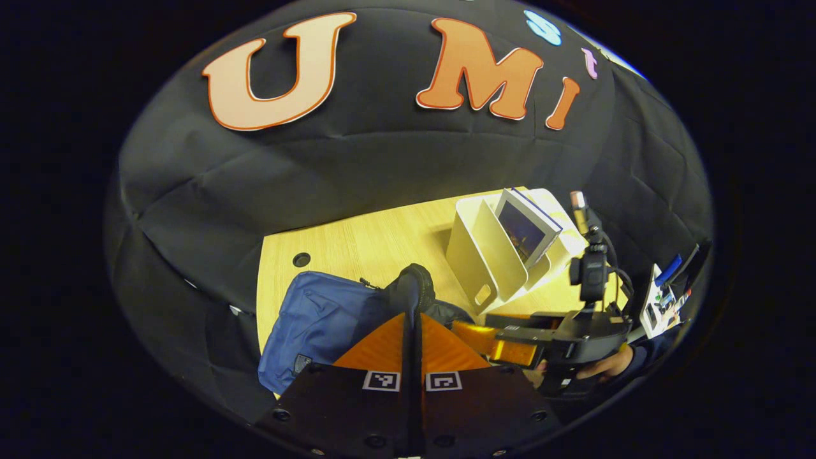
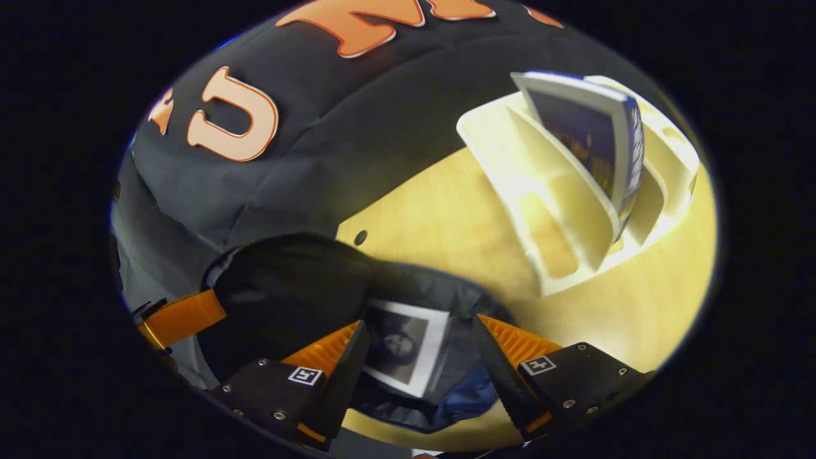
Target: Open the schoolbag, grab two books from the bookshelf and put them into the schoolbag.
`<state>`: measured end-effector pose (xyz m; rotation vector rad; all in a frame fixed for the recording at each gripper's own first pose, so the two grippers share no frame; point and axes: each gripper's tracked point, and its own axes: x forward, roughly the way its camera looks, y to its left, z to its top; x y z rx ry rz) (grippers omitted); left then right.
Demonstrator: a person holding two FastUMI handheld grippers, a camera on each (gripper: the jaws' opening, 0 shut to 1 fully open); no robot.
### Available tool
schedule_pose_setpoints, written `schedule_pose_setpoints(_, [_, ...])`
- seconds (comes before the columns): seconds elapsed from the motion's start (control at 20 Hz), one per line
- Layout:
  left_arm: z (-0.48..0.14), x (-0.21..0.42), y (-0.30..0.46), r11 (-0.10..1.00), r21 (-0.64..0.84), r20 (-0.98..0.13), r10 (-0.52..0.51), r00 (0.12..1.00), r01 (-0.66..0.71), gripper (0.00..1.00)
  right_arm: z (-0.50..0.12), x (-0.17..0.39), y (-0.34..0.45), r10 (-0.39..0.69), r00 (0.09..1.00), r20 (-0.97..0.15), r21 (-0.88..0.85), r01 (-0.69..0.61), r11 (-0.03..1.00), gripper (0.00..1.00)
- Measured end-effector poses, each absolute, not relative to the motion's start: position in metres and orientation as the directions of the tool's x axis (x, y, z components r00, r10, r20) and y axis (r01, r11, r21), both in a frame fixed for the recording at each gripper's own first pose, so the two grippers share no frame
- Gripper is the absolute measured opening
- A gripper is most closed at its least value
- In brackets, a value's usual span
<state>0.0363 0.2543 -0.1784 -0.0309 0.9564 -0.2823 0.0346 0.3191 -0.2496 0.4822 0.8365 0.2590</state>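
Left tool (image 1: 412, 319) has its 2 fingers pressed together with almost no gap, pinching a dark fold of the schoolbag (image 1: 319, 322) at the bag's top edge. From the left gripper view the schoolbag is a blue bag lying on the pale wooden counter (image 1: 357, 239), its black lining bunched up at the pinch. Beyond it on the counter stands the white bookshelf (image 1: 491, 261), a slotted file rack, with 1 book (image 1: 526, 226) leaning in a slot, dark cover facing out. To the right of that view the right tool (image 1: 491, 338) shows from the side, carried by a hand (image 1: 605, 364), with its camera mast rising above it; it reaches in toward the bag's mouth.

From the right gripper view the right tool (image 2: 417, 354) is spread wide, its 2 fingers well apart and gripping nothing. Between them, lower down, lies the open mouth of the schoolbag (image 2: 287, 293), and inside it a second book (image 2: 401, 347) with a white-bordered cover bearing a dark picture, lying loose of both fingers. This book inside the bag is what the left gripper view does not give. At the left edge of this view a finger of the left tool (image 2: 182, 319) pokes in beside the raised black flap. The bookshelf (image 2: 561, 210) sits up right on the counter (image 2: 446, 217), its remaining book (image 2: 599, 137) tilted in a slot.
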Motion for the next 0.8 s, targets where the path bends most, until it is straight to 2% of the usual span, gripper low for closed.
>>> schedule_pose_setpoints(0.15, [-0.182,0.032,0.254,0.97,-0.166,-0.797,-0.239,0.554,0.179,0.01,-0.218,0.047,0.288,0.368,0.702,-0.61,0.445,-0.081,0.892,0.97])
schedule_pose_setpoints(0.45, [-0.19,0.025,0.246,0.974,-0.181,-0.8,-0.225,0.557,0.135,0.01,-0.156,0.085,0.208,0.199,0.789,-0.581,0.157,-0.131,0.979,0.96])
schedule_pose_setpoints(0.7, [-0.194,0.019,0.245,0.975,-0.201,-0.797,-0.219,0.562,0.095,0.01,-0.131,0.123,0.163,0.116,0.772,-0.625,0.017,-0.136,0.991,0.96])
schedule_pose_setpoints(0.8, [-0.196,0.016,0.245,0.975,-0.206,-0.796,-0.216,0.565,0.083,0.0,-0.141,0.136,0.155,0.109,0.72,-0.685,-0.006,-0.156,0.988,0.96])
